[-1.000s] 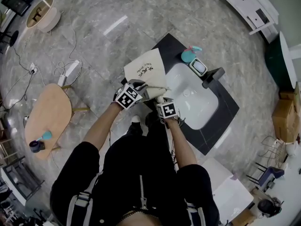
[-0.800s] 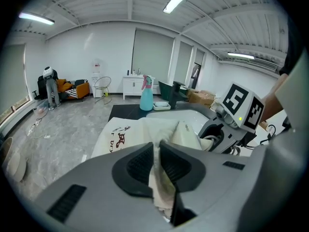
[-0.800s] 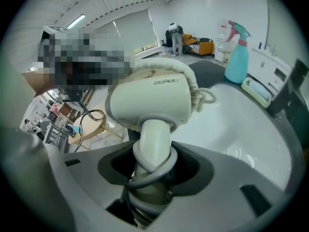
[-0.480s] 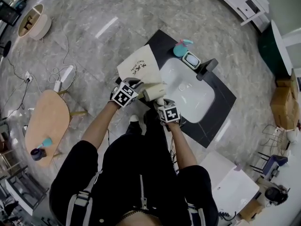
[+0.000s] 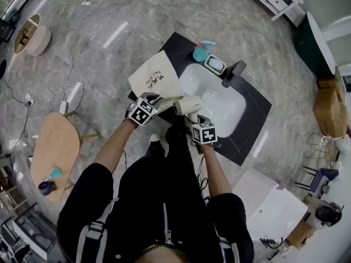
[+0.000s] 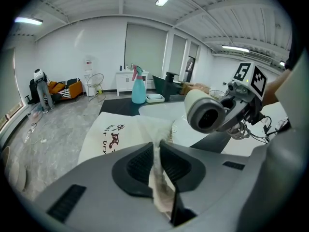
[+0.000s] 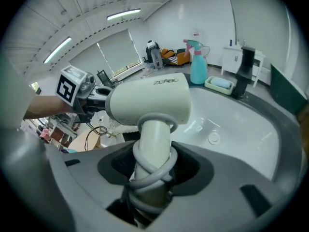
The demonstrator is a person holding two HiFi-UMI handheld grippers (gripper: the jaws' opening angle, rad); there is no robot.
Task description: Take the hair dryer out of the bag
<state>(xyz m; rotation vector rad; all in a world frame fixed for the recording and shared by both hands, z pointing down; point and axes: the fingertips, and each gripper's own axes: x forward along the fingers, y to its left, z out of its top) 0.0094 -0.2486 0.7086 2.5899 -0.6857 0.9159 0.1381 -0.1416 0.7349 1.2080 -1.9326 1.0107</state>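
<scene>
Holding the hair dryer by its handle, our right claw has both jaws pressed on the cream handle and on the grey cord wound round it. We see the dryer lifted clear of the bag, above the near left rim of the white sink. Its barrel lies roughly level and its round open end is turned toward our left claw. That claw is pinched narrow on a bunched fold of the bag's cloth. The bag, cream with dark lettering, lies spread flat over the edge of the dark table just left of the sink, reaching away from us. Along the far side of the sink stand a teal spray bottle, a soap dish and a black faucet, in that order from the bag's side.
</scene>
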